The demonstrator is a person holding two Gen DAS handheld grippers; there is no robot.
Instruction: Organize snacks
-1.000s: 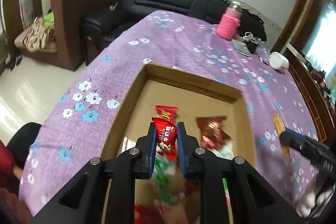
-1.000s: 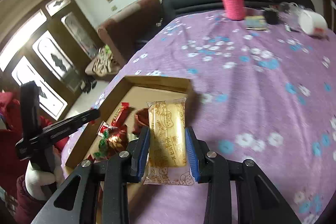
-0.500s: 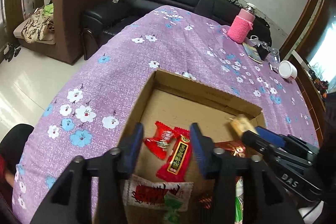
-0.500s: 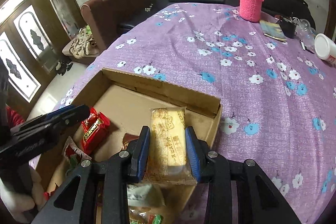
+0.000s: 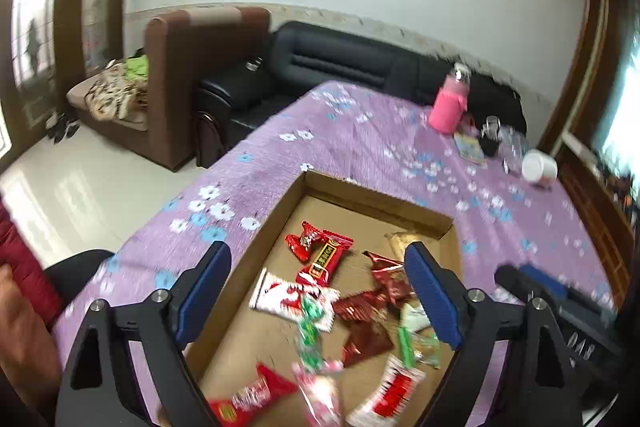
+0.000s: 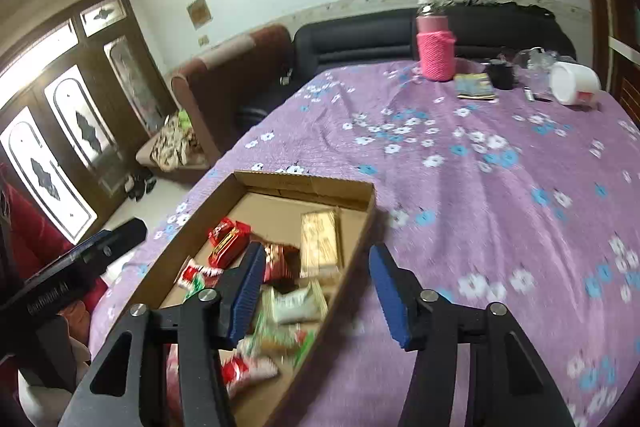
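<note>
Red snack (image 5: 327, 257) & biscuit pack (image 6: 319, 243) now in box (image 6: 320, 187), unheld.

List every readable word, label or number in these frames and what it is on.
"DAS": body of the right gripper, jaws opening, nothing between them.
"GenRobot AI", roughly, blurred: body of the left gripper, jaws opening, empty too.
Snack wrappers in the cardboard box, booklet, white cup: print too blurred to read.
</note>
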